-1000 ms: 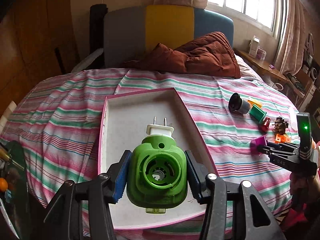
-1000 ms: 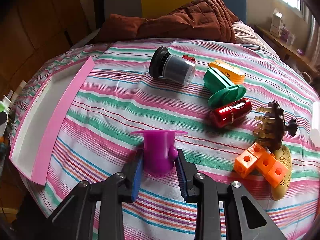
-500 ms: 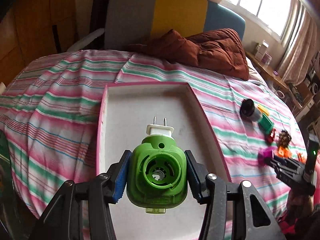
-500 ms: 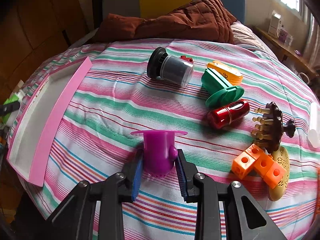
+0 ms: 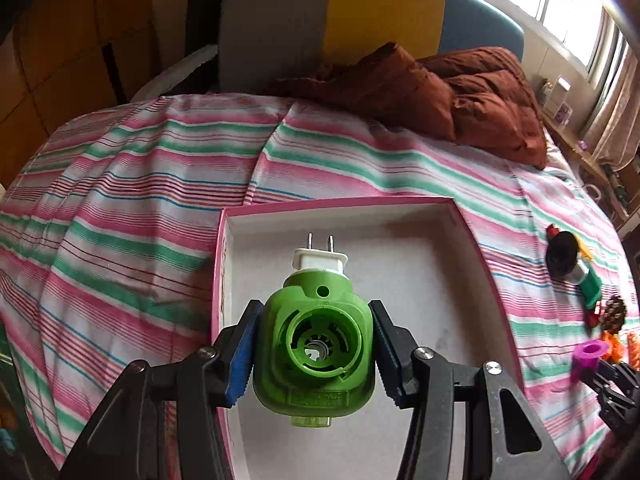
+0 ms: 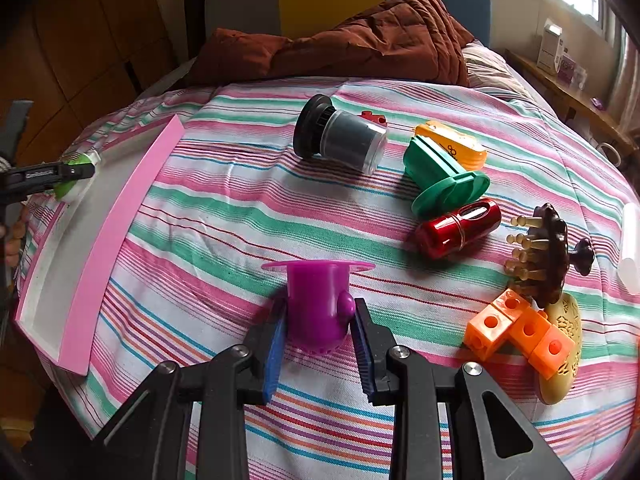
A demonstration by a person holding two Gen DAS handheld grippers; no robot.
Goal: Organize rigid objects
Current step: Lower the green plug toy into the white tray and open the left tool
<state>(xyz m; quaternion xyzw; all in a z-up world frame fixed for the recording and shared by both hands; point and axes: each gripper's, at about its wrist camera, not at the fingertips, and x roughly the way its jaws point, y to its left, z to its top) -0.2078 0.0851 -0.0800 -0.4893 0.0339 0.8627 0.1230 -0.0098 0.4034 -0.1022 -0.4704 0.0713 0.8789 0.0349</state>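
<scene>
The left gripper (image 5: 316,346) is squeezing a green plug-in thing (image 5: 316,350) low in the middle of its picture, above the pink tray (image 5: 486,264) on the striped bed (image 5: 120,216). The right gripper (image 6: 320,338) is clamped on a purple cup (image 6: 318,304) at the bottom middle. A red tube (image 6: 458,228) and orange blocks (image 6: 520,330) lie to the right.
</scene>
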